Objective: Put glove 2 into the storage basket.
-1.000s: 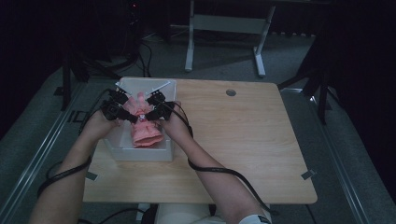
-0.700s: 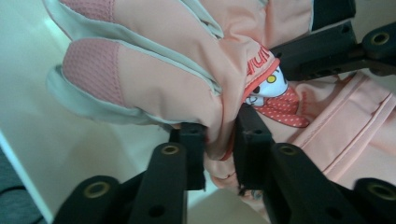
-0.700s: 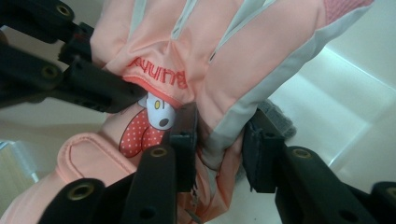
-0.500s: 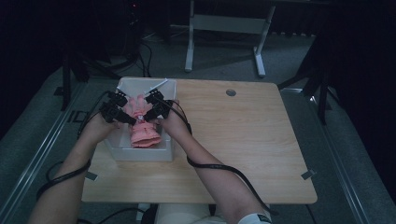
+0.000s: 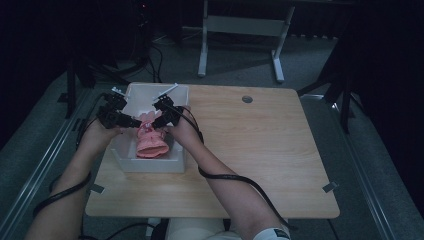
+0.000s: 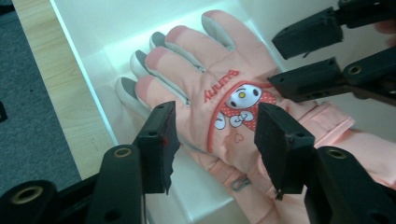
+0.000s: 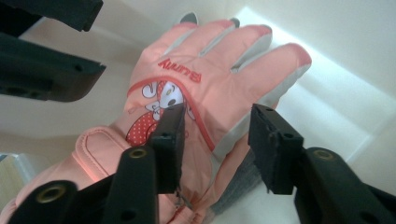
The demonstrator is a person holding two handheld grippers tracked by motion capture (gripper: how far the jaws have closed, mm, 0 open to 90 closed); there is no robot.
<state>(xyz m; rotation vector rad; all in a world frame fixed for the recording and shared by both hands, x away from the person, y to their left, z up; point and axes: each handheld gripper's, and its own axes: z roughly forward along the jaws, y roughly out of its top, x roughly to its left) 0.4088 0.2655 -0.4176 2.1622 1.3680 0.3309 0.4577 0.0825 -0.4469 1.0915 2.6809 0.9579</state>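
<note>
Pink glove (image 5: 151,141) lies flat, palm down, in the white bin (image 5: 150,165) at the counter's (image 5: 260,150) left edge, fingers toward the far wall; looks like it's just been laid there. Left tongs (image 5: 134,122) and right tongs (image 5: 157,123) hover above its cuff end, both having just been opening, pads apart and off the fabric, nothing pinched. Bin walls crowd both tongs; they sit close, facing each other. Rest of counter bare except a grommet hole (image 5: 247,99).
</note>
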